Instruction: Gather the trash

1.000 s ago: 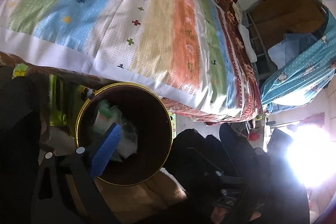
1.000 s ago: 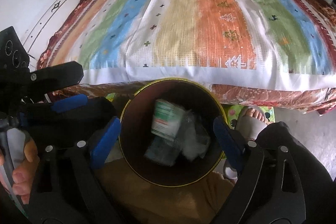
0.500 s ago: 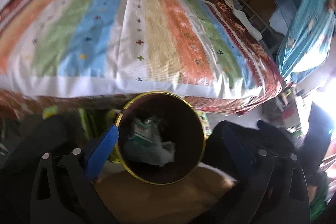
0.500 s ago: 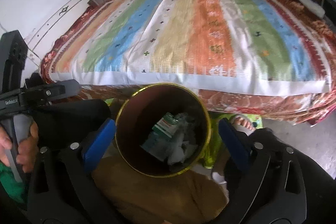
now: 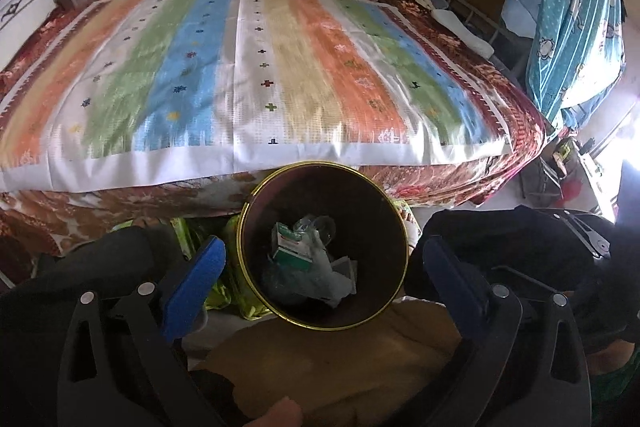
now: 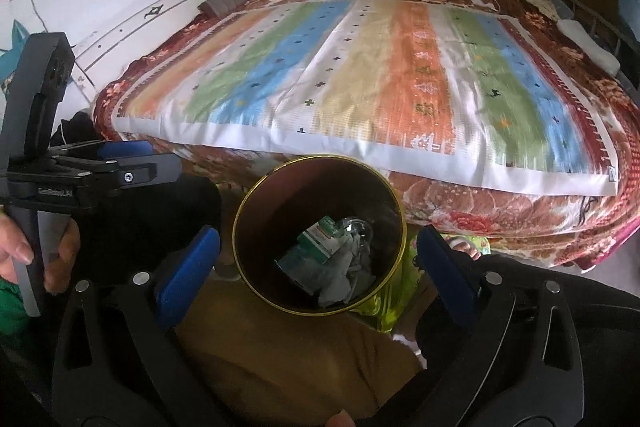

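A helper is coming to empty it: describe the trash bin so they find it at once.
Start at the bed with the striped cover. On the floor against its near edge stands the trash bin, round and dark. Its thin gold rim and the green-and-white carton inside set it apart.

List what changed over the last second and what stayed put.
Both claws, left and right, pulled back from the trash bin, showing more of the striped bedspread. The left claw's view rolled level. Unchanged: both claws open and empty, green carton and wrappers in the bin.
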`<state>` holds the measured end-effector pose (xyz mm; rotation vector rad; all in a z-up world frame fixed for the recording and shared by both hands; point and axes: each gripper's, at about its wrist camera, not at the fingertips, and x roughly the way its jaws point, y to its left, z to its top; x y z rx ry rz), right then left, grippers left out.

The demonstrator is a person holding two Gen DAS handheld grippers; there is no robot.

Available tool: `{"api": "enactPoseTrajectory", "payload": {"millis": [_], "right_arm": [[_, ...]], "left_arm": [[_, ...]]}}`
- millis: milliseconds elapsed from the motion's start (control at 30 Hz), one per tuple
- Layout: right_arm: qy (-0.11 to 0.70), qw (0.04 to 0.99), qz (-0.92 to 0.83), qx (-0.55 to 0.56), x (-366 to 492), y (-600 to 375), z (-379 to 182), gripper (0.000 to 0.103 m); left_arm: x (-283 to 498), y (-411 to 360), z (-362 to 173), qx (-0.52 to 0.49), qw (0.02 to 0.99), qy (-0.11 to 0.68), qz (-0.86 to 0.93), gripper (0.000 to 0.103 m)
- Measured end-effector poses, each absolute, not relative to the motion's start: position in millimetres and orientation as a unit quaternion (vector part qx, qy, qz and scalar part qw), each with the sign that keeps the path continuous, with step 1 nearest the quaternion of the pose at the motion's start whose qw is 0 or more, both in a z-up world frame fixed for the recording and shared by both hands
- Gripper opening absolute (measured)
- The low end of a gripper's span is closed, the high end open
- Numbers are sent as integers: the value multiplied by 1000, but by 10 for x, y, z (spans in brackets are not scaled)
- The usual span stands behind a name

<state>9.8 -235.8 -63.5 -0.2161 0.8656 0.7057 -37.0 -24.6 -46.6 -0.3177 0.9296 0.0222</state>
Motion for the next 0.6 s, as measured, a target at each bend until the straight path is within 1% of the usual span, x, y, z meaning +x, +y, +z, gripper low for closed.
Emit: {"api": "enactPoseTrajectory", "payload": {"millis": [233,600], "right_arm": [[407,842,342,-89,76,-2352,-626,94],[406,839,351,-85,59,-2329,-636,94]], "left_arm": [[-401,-307,-480,-136,879,457,21,97],[-452,-310,-526,-150,873,464,16,97]]}}
